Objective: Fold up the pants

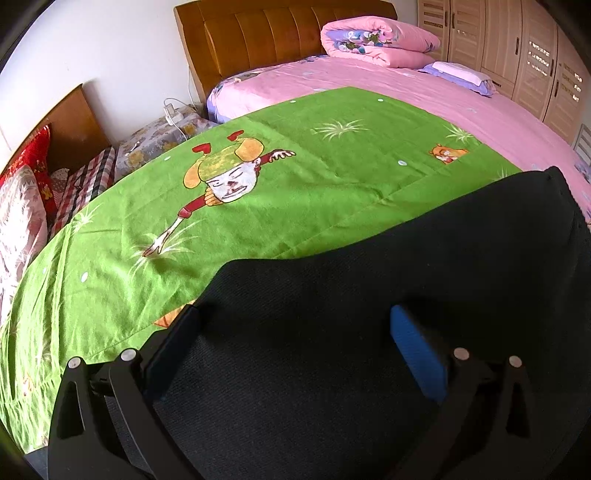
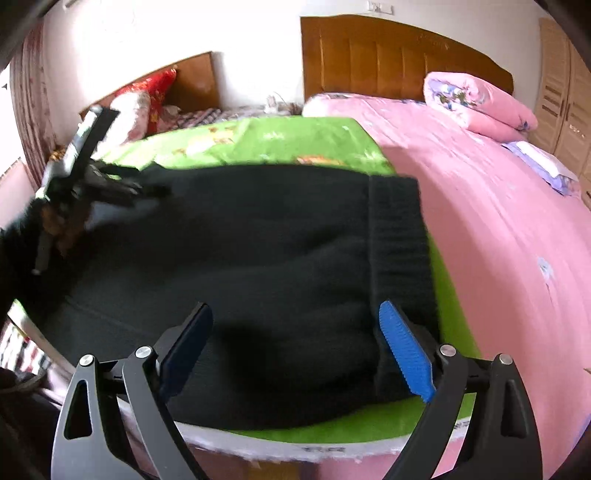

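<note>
Black pants (image 1: 369, 295) lie flat on a green cartoon-print sheet (image 1: 295, 166) spread over the bed. My left gripper (image 1: 295, 332) hovers open just above the cloth, with nothing pinched between its blue pads. In the right wrist view the pants (image 2: 277, 240) look folded, with the ribbed waistband (image 2: 395, 240) toward the right. There my right gripper (image 2: 295, 339) stands open over the near part of the pants, its right pad by the waistband. The left gripper (image 2: 122, 184) shows blurred at the pants' far left end, held by a hand in a dark sleeve.
Beyond the green sheet (image 2: 295, 144) stretches the pink bedsheet (image 2: 498, 240), with a folded pink quilt (image 1: 376, 40) and a pillow (image 1: 461, 75) near the wooden headboard (image 1: 277, 33). A wardrobe (image 1: 517, 48) stands at right. A second bed with a red pillow (image 1: 37, 158) lies left. The mattress edge (image 2: 314, 448) is close in front.
</note>
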